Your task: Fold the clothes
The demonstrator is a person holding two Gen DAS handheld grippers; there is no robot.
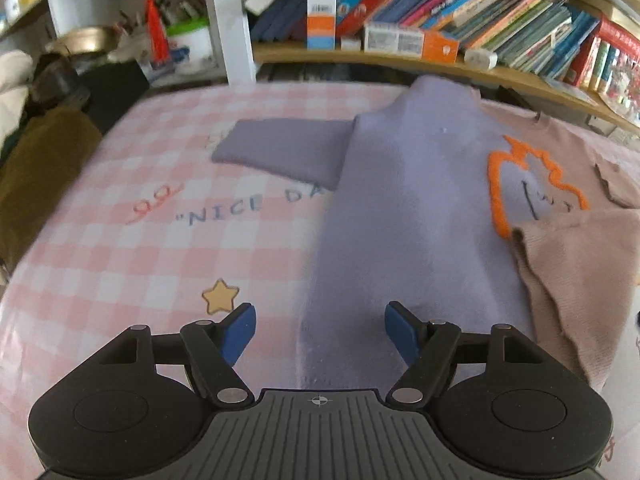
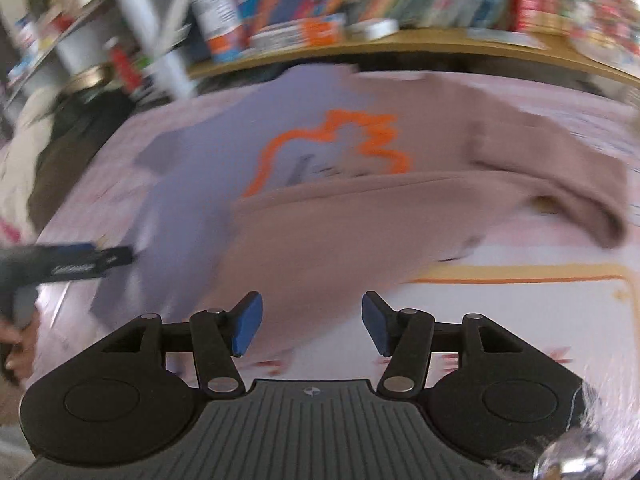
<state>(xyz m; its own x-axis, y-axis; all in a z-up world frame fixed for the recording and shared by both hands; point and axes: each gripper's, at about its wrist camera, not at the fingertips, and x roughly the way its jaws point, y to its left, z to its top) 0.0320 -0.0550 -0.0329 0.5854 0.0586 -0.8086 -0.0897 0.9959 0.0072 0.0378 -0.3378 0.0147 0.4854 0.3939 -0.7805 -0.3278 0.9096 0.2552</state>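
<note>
A sweater, lilac on one half and tan on the other, with an orange outline design (image 1: 516,168), lies flat on a pink checked sheet (image 1: 120,248). Its lilac half (image 1: 400,208) has one sleeve (image 1: 280,152) stretched out to the left. The tan half (image 1: 580,276) is folded over the middle. My left gripper (image 1: 320,330) is open and empty, just above the lilac hem. In the blurred right wrist view my right gripper (image 2: 312,322) is open and empty over the tan fold (image 2: 320,240); the left gripper (image 2: 116,258) shows at the left edge.
A wooden shelf (image 1: 400,60) full of books runs along the bed's far edge. A white post (image 1: 232,20) stands at the back. Dark and brown clothes (image 1: 40,160) are piled at the left. The sheet reads "NICE DAY" beside a yellow star (image 1: 220,296).
</note>
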